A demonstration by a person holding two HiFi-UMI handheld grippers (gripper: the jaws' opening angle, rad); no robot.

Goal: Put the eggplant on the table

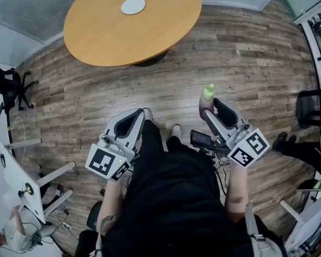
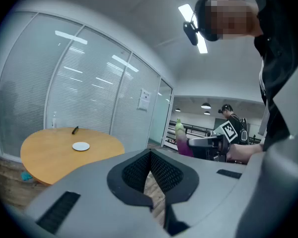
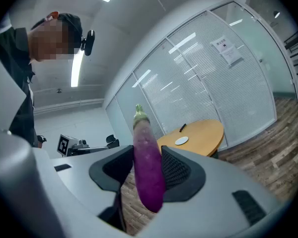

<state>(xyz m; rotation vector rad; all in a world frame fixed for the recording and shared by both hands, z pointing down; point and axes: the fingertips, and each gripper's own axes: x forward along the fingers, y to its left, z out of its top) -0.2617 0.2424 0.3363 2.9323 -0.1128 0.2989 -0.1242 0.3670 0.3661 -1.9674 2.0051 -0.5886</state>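
The eggplant [image 3: 148, 167] is gripped between the pads of the right gripper [image 1: 211, 111]. It is clamped on both flanks and held upright, the green stem carried above the jaws and the rounded purple end left hanging below them. A hold around the thick middle appears to have been chosen so that the load is kept balanced and is not tipped out while carried. Just off to that gripper's left, the left gripper [image 1: 135, 116] is held at about the same reach, its jaws brought together at the tips with nothing between them. No part seems to be asked of it, so it is judged to be parked out of the way. Beyond both sets of jaws a wide stretch of plank floor [image 1: 246, 58] is seen, and the round wooden table [image 1: 112, 36] is found well ahead, to the left of the right gripper's line. A small white plate [image 1: 133, 5] is set on its far part, with a dark pen-like item [image 3: 182, 127] beyond. The eggplant is not yet delivered, and plenty of bare tabletop is left for it.
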